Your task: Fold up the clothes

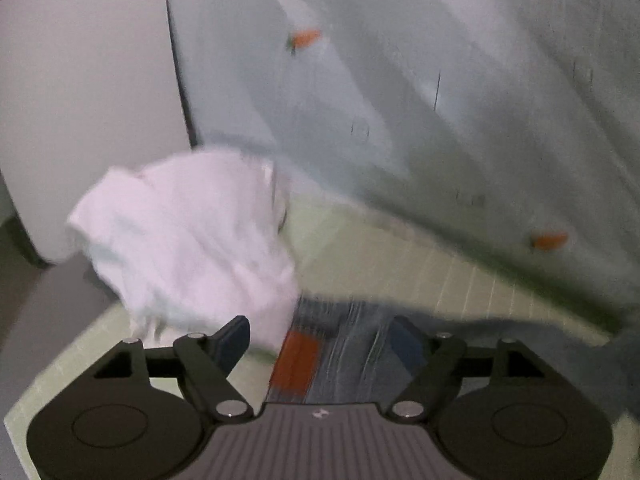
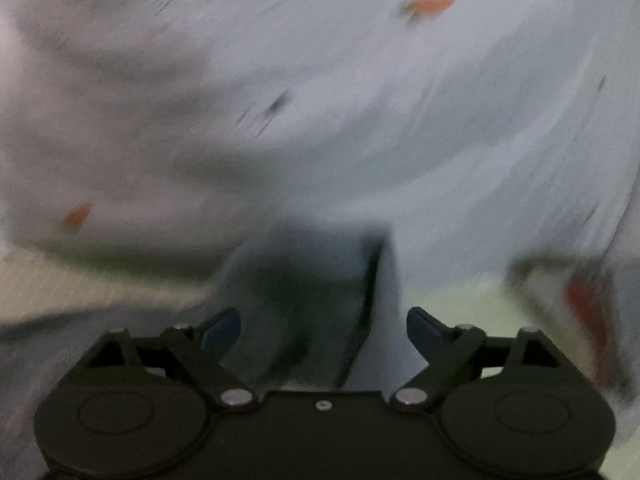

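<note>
Lying crumpled on the pale green gridded desk (image 1: 400,264), a white garment (image 1: 184,240) waits at the left while a large pale blue cloth (image 1: 440,80), dotted with small orange motifs, spreads across the far side and right of the scene. Nearer, a denim piece (image 1: 352,344) with an orange-red patch sits directly below the left gripper (image 1: 320,340), whose fingers (image 1: 234,338) stand spread wide, pinching nothing; the denim shows between them, but whether the pads touch it cannot be told through the blur. In the right wrist view the same pale blue cloth fills nearly the whole frame, heaped loosely, suggesting it is laid out for sorting and not yet folded. The right gripper (image 2: 324,332) also has its fingers (image 2: 424,334) apart, with a dark fold (image 2: 304,288) of fabric rising between them, seemingly ungripped. A red-marked item (image 2: 588,312) lies at the right edge, too smeared to identify. Folding appears barely begun.
</note>
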Action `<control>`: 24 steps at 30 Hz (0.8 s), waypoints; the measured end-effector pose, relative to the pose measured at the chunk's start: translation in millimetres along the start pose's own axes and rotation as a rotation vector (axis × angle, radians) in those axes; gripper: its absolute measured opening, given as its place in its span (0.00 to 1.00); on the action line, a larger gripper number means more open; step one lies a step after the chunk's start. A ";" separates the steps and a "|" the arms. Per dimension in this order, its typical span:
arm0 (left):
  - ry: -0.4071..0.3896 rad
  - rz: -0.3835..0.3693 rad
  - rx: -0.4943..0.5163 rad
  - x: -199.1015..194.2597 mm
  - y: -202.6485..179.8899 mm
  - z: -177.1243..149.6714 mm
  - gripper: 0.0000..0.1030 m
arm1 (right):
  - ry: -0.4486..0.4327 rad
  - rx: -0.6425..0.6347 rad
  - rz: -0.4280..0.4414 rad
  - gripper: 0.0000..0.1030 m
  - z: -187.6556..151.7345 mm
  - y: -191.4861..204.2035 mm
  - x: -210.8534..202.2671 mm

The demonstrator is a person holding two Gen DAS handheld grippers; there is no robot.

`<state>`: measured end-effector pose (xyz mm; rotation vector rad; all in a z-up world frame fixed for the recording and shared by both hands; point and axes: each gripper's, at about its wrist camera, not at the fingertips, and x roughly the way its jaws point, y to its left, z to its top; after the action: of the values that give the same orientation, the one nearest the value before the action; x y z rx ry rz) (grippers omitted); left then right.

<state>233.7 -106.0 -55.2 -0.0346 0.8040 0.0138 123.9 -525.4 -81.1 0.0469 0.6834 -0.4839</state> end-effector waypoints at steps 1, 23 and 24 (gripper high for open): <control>0.029 0.000 0.011 3.1 4.6 -9.7 0.76 | 0.026 0.009 0.027 0.88 -16.4 12.1 -0.6; 0.196 -0.121 0.183 -64.3 61.5 -124.2 0.82 | 0.146 0.175 0.179 0.99 -163.8 141.3 -160.3; 0.195 -0.125 0.188 -65.4 63.9 -126.1 0.82 | 0.161 0.171 0.194 0.99 -169.7 146.2 -161.7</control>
<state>95.9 -46.6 -97.1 0.0931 0.9939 -0.1858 -20.5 -295.0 -130.3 0.3136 0.7846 -0.3528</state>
